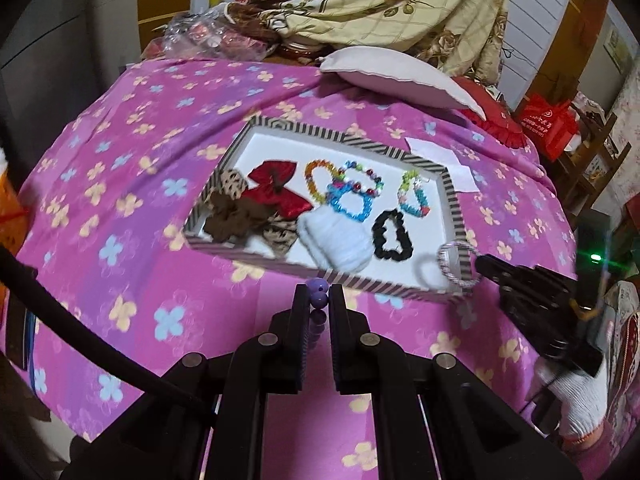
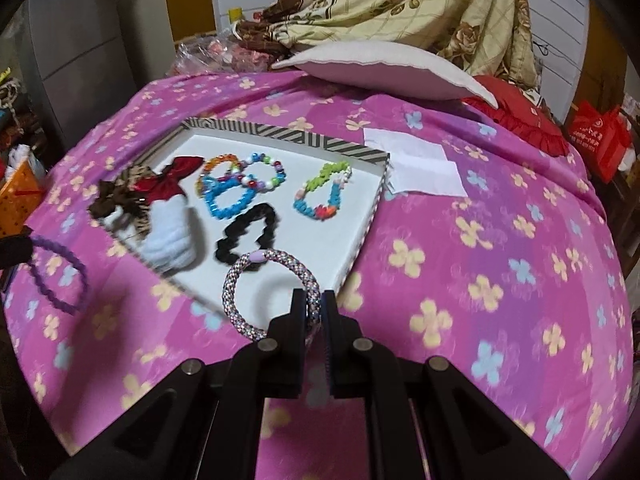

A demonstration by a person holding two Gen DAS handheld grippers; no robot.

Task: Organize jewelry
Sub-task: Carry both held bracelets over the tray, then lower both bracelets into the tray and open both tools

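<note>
A striped-rim white tray [image 1: 454,196] [image 2: 372,208] lies on the pink floral bed cover. It holds beaded bracelets [image 1: 348,196] [image 2: 236,184], a black scrunchie [image 1: 390,236] [image 2: 246,232], a white scrunchie [image 1: 336,240], a red bow [image 1: 276,186] and brown hair ties. My left gripper [image 1: 318,296] is shut on a purple beaded bracelet [image 1: 319,296], in front of the tray's near rim; the bracelet also shows in the right wrist view [image 2: 60,276]. My right gripper [image 2: 314,304] is shut on a glittery pink-white bangle [image 2: 256,276] over the tray's near right corner; this gripper shows in the left wrist view [image 1: 480,266].
White paper sheets [image 2: 416,164] lie right of the tray. A pillow [image 2: 384,68], a red frilled cushion [image 2: 516,120] and a floral quilt [image 2: 400,4] lie at the back. A red bag [image 2: 604,136] stands at far right.
</note>
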